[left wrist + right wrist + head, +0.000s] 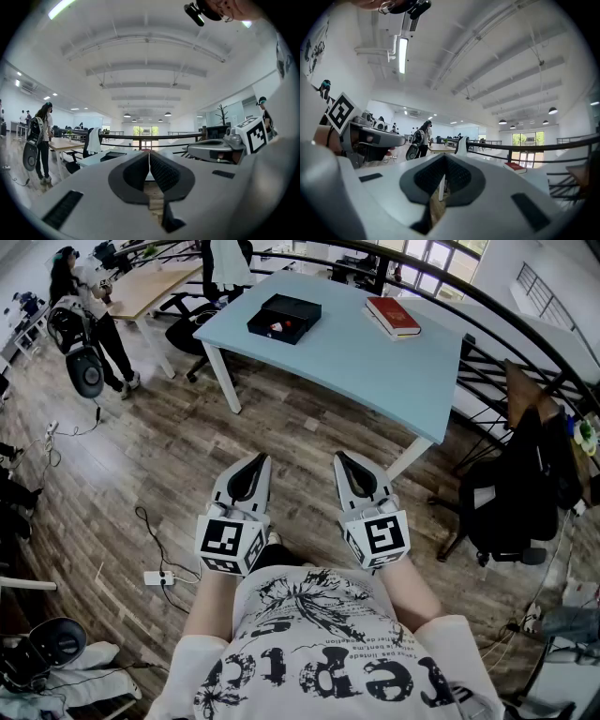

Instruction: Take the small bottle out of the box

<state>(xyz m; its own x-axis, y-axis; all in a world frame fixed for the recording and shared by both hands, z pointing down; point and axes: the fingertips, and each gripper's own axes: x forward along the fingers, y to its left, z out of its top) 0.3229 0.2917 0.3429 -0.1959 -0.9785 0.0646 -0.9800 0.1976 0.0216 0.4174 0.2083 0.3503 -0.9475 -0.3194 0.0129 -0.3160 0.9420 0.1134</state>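
Standing back from the smooth, pale-blue counter [375, 362], the person had not begun the task. The white plastic left gripper [259, 459] and right gripper [343, 457] were both closed and empty over the wood-plank floor [141, 456]. Well ahead of them, the shallow matte-black square box [284, 317] lay open. A tiny pale shape inside, probably the small bottle [275, 328], was still to be lifted.

One box [284, 318], one book [393, 316], one table [375, 367]

Contents of the black box [305, 307] on the far table [375, 371], too tiny for identification.
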